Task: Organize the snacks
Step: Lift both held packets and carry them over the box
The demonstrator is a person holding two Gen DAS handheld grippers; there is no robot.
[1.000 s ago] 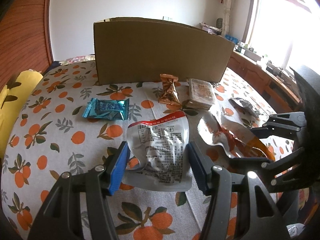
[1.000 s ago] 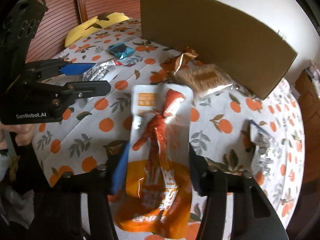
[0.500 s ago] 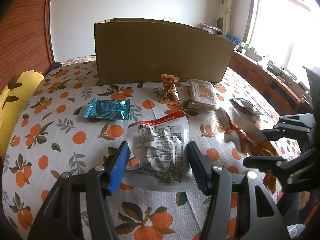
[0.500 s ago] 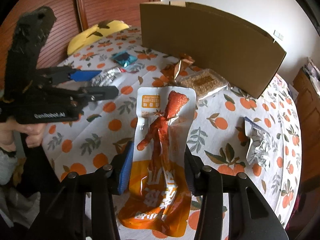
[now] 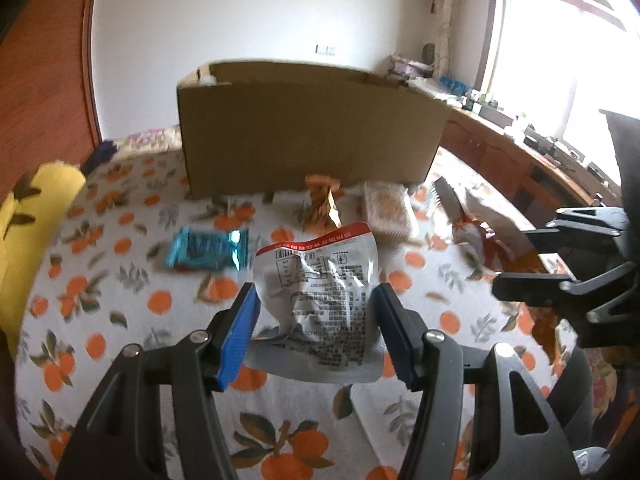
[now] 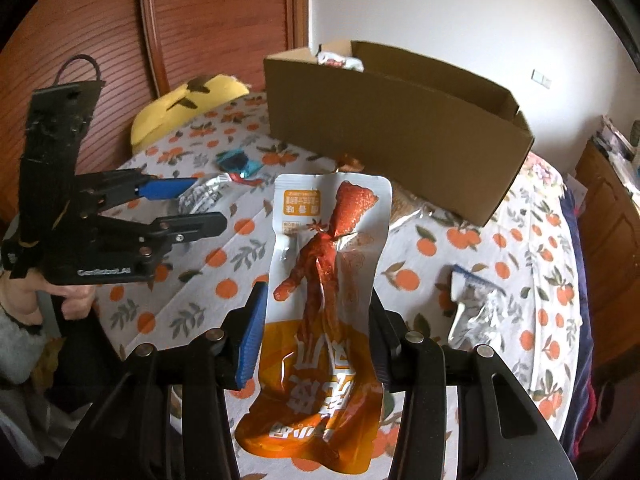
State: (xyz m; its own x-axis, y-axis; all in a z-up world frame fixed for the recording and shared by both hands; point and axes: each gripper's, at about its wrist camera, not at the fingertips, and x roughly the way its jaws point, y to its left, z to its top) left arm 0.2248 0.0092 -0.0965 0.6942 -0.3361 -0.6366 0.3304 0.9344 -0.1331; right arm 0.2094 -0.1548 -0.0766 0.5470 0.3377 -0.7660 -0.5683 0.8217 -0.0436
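My left gripper (image 5: 316, 332) is shut on a silver snack pouch (image 5: 320, 300) with a red top edge and holds it above the table. My right gripper (image 6: 316, 336) is shut on an orange and white snack pouch (image 6: 324, 280), lifted well above the table. The open cardboard box (image 6: 392, 128) stands at the far side; a white packet shows inside its left end. The box also shows in the left wrist view (image 5: 308, 132). On the cloth lie a teal packet (image 5: 206, 248), a small orange packet (image 5: 320, 204) and a clear biscuit pack (image 5: 386, 210).
An orange-print tablecloth (image 5: 100, 300) covers the round table. A silver and blue packet (image 6: 474, 304) lies at the right. A yellow cushion (image 6: 188, 100) sits at the left rear. Wooden cabinets (image 5: 520, 160) run along the right under the window.
Both grippers have lifted their pouches off the table and risen. The box top now shows in the right wrist view.
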